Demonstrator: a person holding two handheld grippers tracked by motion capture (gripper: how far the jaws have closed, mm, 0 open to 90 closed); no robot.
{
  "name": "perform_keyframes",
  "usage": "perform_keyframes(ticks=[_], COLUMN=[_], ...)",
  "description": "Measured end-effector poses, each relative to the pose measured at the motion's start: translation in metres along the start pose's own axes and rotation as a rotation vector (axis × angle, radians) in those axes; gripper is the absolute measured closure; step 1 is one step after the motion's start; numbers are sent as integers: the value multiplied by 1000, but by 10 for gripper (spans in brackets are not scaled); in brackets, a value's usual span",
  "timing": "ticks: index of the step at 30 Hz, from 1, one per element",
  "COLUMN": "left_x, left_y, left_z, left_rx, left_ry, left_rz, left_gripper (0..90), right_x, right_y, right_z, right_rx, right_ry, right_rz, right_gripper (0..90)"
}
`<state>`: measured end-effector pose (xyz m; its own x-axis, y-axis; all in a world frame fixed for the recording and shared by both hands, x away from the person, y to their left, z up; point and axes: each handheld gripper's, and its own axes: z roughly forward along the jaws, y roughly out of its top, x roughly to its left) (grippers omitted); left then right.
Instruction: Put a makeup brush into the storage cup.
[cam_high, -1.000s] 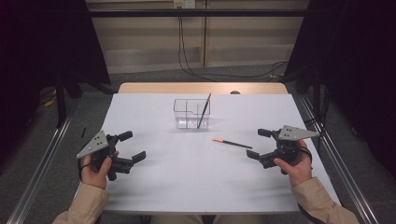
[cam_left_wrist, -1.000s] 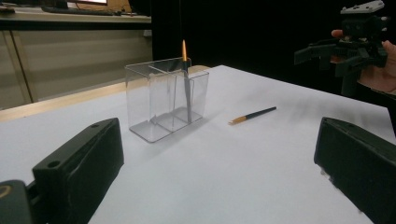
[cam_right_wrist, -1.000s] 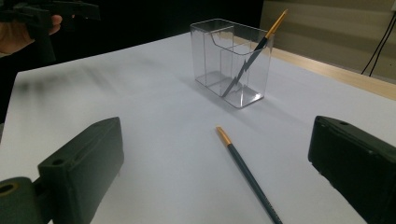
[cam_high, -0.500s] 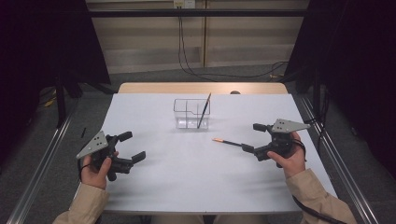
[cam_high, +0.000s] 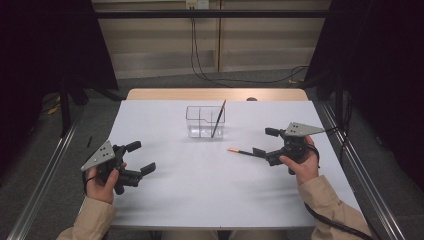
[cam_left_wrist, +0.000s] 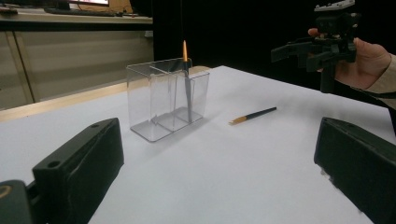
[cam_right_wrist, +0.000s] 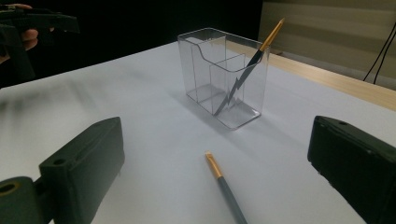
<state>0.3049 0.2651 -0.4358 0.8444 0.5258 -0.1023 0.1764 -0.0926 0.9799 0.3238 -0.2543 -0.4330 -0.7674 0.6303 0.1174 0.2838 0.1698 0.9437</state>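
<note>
Right gripper (cam_high: 261, 143): jaws spread wide, nothing between them, just short of the loose brush.
Left gripper (cam_high: 140, 158): jaws apart and empty, low at the table's near left.
Loose brush (cam_right_wrist: 224, 186): flat on the white table (cam_high: 200, 200), between the right gripper's jaws in its own view, orange end toward the holder.
Clear holder (cam_high: 205, 121): farther back, mid-table, one brush (cam_high: 218, 118) leaning inside.
Progress: one brush stowed; the loose one probably still needs grasping and placing.
Change: right gripper has moved in from the right edge toward the brush; left gripper unmoved.
</note>
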Motion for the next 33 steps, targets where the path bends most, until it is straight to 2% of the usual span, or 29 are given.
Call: perform_keyframes(ticks=[14,30,33], left_x=[1,0,0], left_y=[0,0,0], left_z=[0,0,0], left_rx=[0,1,1], left_ry=[0,-4,-2], left_rz=[1,2,4], left_gripper=[14,14,14], right_x=[-13,-22,-21], right_y=[-3,-5,-4], right_z=[24,37,40], right_rx=[51,101,121], right_ry=[-5,-12,-1], right_rz=[19,23,21], right_gripper=[38,42,42])
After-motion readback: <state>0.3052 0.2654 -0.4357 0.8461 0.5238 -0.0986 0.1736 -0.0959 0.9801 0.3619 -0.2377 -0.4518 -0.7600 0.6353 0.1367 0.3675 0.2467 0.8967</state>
